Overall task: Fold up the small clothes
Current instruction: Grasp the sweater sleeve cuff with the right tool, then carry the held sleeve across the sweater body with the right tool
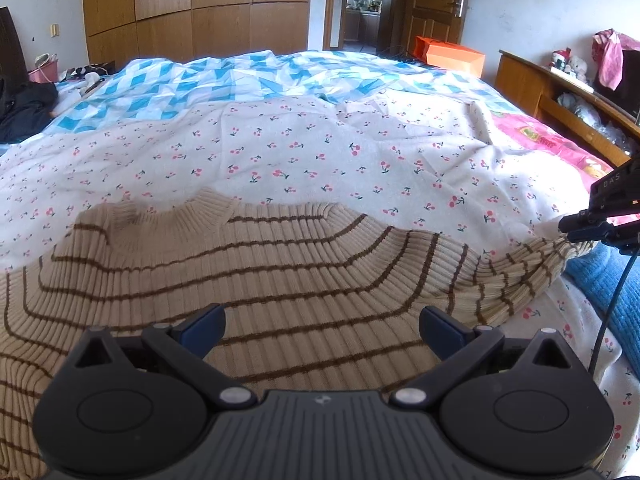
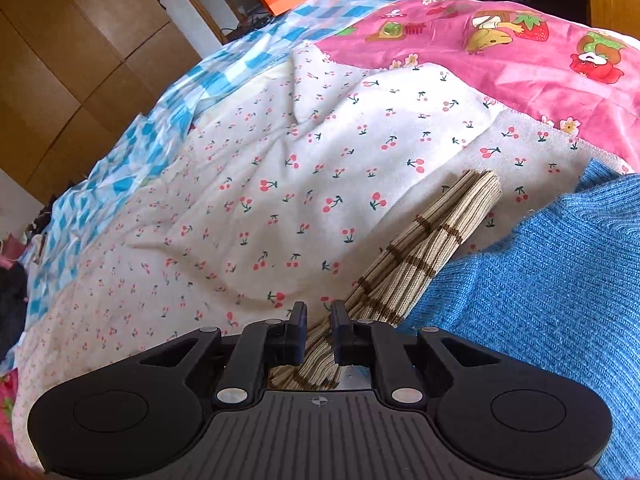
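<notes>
A beige ribbed sweater with brown stripes (image 1: 256, 276) lies spread on the cherry-print sheet (image 1: 300, 152), collar towards the far side. My left gripper (image 1: 322, 326) hovers open just above its body, holding nothing. My right gripper (image 1: 580, 224) shows at the right edge of the left wrist view, pinching the sweater's sleeve end. In the right wrist view the right gripper (image 2: 319, 320) is shut on the bunched sleeve (image 2: 420, 248), which sticks out past the fingers over the sheet (image 2: 280, 184).
A blue knit garment (image 2: 540, 280) lies at the right, also seen in the left wrist view (image 1: 600, 284). A pink cartoon-print cover (image 2: 520, 60) and a blue checked cloth (image 1: 240, 80) lie further back. A wooden shelf (image 1: 560, 92) stands on the right, wardrobes (image 1: 192, 8) behind.
</notes>
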`<state>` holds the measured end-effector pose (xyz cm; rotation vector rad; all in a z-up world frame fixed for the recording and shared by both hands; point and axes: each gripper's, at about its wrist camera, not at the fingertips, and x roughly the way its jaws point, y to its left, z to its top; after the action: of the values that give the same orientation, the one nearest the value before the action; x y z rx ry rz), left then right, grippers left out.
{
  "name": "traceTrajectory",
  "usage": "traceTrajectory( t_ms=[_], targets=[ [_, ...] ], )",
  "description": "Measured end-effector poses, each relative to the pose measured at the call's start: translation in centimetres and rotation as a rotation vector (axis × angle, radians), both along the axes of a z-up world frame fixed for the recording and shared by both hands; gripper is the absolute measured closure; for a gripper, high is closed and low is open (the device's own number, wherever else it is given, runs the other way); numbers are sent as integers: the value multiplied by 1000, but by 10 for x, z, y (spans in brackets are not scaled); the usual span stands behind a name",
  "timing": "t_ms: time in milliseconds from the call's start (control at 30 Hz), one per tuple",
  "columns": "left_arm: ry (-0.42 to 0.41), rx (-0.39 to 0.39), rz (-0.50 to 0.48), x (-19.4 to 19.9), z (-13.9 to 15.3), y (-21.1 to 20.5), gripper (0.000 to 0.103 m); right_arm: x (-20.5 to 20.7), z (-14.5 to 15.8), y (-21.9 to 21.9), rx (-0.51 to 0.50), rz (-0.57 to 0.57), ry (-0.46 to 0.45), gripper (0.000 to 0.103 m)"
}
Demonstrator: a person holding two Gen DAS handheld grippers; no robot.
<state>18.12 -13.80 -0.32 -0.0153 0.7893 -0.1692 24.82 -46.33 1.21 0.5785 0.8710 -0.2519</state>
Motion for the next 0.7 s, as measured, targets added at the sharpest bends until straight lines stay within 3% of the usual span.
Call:
traceTrajectory(
  t_ms=[133, 500, 600, 700],
  targets=[
    [15, 5, -8, -6, -5, 1, 0, 1, -4, -4, -19, -30, 47, 92],
    [9, -23, -25, -16, -1, 5, 0, -13, 12, -1, -125, -35, 73, 95],
    [18, -40, -19, -18, -2, 8, 0, -13, 17, -4, -184, -55, 86, 85],
    [23, -49, -16, -18, -3, 10, 0, -9, 17, -10, -168, -70, 100, 85]
  ],
)
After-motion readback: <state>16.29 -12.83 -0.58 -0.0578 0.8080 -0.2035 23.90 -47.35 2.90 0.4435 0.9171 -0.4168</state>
